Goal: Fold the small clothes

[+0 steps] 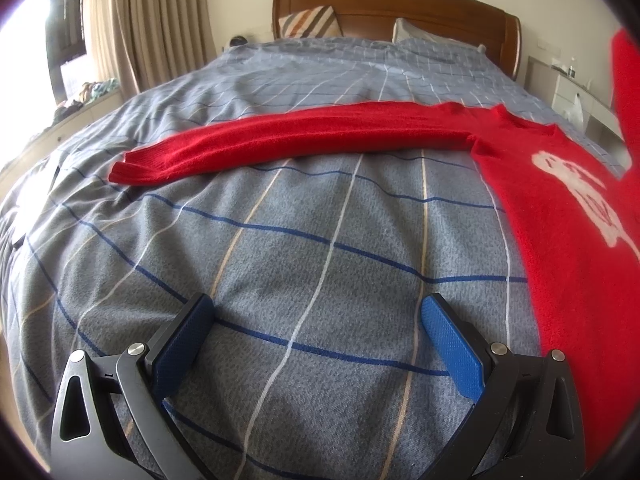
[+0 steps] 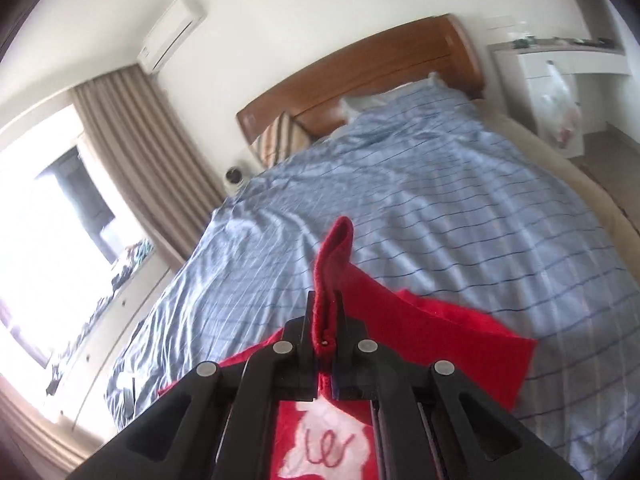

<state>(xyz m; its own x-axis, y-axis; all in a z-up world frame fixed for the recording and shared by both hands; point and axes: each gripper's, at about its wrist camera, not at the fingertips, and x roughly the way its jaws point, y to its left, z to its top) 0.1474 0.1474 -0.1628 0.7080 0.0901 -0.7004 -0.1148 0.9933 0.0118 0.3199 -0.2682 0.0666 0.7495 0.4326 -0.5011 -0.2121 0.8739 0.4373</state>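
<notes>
A red sweater with a white figure on its front lies on the bed at the right. Its left sleeve stretches flat across the blue checked duvet. My left gripper is open and empty, low over the duvet, below that sleeve and left of the sweater's body. My right gripper is shut on the other red sleeve and holds it lifted above the sweater's body. That raised sleeve also shows at the right edge of the left wrist view.
A wooden headboard and pillows stand at the far end of the bed. Curtains and a window sill with clutter are at the left. A white cabinet with a plastic bag stands at the right.
</notes>
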